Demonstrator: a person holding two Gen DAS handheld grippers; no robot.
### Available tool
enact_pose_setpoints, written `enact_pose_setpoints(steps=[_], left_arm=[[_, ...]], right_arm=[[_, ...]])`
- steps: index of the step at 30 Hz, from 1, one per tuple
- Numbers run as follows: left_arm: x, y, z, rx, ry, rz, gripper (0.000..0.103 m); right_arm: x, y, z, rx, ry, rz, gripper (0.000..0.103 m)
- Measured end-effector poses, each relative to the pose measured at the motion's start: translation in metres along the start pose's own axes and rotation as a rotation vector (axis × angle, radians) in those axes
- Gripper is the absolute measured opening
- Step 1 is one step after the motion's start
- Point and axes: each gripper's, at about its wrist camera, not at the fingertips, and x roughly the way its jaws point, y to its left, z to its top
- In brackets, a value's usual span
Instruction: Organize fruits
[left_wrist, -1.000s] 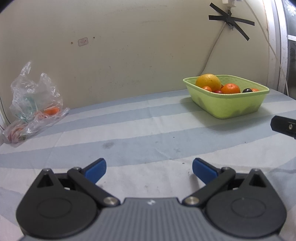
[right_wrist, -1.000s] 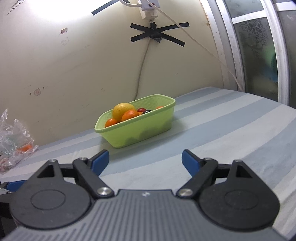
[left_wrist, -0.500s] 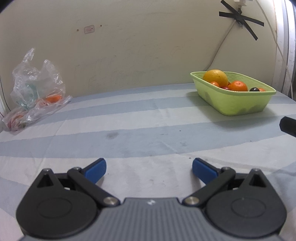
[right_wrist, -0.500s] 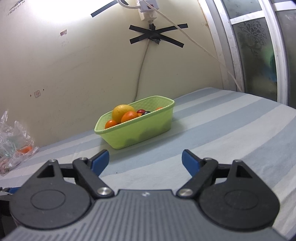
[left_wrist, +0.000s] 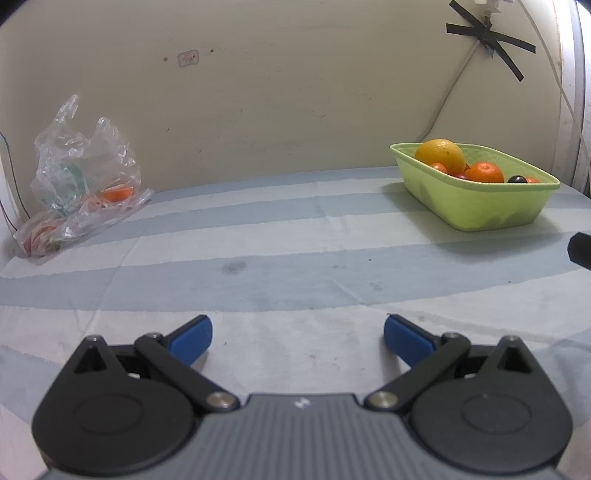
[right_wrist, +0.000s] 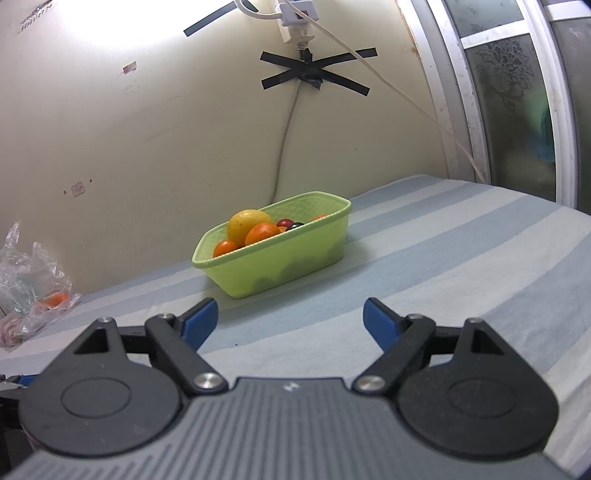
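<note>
Striped cloth surface (left_wrist: 295, 236) runs to the wall.
Green plastic basket (right_wrist: 280, 266) sits far right near the wall, well apart from both tongs. Inside: one big yellow-orange citrus (right_wrist: 248, 225), a mandarin (right_wrist: 263, 233), a few small red-orange fruits, a dark plum-like one (left_wrist: 517, 180).
Clear plastic bag (left_wrist: 77, 177) at far left, against the wall; at least one orange fruit (left_wrist: 116, 194) visible through the film, rest unclear.
Left tongs (left_wrist: 297, 334): spread wide, holding nothing, low over bare cloth.
Right tongs (right_wrist: 290, 319): also wide open, nothing held, pointed at the basket.

Handling guess:
- Basket: light, thin wall, will flex; pinch the rim on a short end, or push it.
- Big citrus: firm, heaviest, smooth round skin; grip across the widest part.
- Small fruits: soft, will roll; light squeeze.
- Bag: limp, slippery film; grab a bunched fold near the top, not the fruit through it.
</note>
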Motion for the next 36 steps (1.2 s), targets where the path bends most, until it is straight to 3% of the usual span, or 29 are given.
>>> enact_pose_setpoints(steps=[36], left_arm=[[-0.0026,-0.0016,-0.0019,0.007,-0.017,0.033,0.103]], right_arm=[[-0.0003,-0.0016,0.0011,0.001,-0.006,0.02,0.088]])
